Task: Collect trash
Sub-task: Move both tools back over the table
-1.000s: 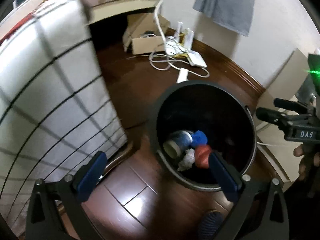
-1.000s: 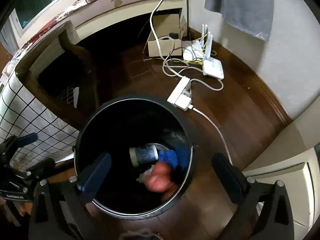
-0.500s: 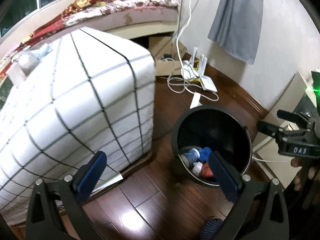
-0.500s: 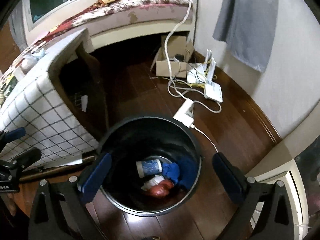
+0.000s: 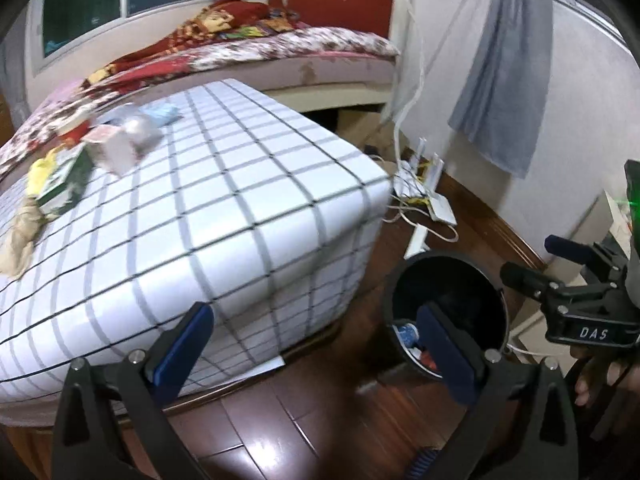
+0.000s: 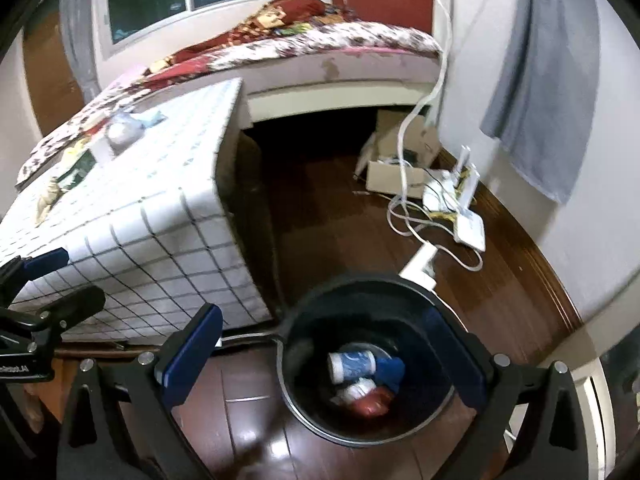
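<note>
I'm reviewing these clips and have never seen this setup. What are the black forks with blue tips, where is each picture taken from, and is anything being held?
No robot: a person carries two hand-held grippers, each with a fisheye camera looking along its blue-padded fingers. One picture is from the left gripper, the other from the right gripper. Both are open and hold nothing. The black trash bin on the wooden floor contains a blue-patterned cup, something blue, white and red scraps. More litter lies on the checked tablecloth.

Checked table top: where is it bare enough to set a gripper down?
The checked cloth is bare across its near half and toward the corner by the black bin. The far-left end is crowded: crumpled trash, green carton, beige wad.
</note>
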The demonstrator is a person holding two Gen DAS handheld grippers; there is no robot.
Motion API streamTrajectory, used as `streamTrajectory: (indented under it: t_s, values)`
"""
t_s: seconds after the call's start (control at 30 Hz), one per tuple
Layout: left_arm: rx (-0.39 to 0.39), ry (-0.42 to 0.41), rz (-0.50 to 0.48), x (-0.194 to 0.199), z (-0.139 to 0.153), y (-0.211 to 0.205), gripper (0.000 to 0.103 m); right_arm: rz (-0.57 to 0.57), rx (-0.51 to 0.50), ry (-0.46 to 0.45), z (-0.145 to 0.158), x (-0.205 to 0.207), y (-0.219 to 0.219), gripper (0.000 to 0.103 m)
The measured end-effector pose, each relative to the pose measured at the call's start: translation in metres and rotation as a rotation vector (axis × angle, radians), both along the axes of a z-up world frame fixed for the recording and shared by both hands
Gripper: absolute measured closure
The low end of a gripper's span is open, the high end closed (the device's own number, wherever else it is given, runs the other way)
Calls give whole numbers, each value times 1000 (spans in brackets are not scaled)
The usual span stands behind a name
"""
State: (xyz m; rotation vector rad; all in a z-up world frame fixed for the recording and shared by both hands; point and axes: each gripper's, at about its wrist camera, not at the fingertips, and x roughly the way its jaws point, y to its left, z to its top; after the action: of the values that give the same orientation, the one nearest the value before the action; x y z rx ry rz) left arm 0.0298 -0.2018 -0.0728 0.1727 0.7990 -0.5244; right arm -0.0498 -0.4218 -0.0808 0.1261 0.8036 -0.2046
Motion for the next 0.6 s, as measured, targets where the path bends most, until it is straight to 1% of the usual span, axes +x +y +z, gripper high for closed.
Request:
streamTrajectory:
  t_s: [0.13, 0.23, 0.33, 0.4, 0.6]
  values:
    - [-9, -15, 61, 5, 5, 23, 1, 46, -8, -24, 12, 11, 20, 1]
    - [-14, -31, 117, 9, 9, 50, 1, 89, -15, -43, 21, 23, 37, 1]
    - [-12, -53, 191, 15, 15, 78, 1, 134, -16, -59, 28, 38, 57, 1]
    - [4, -65, 253, 22, 17, 100, 1, 172, -14, -68, 33, 51, 72, 1]
    - [0, -85, 373, 45, 24, 161, 1, 288, -6, -116, 46, 90, 124, 1]
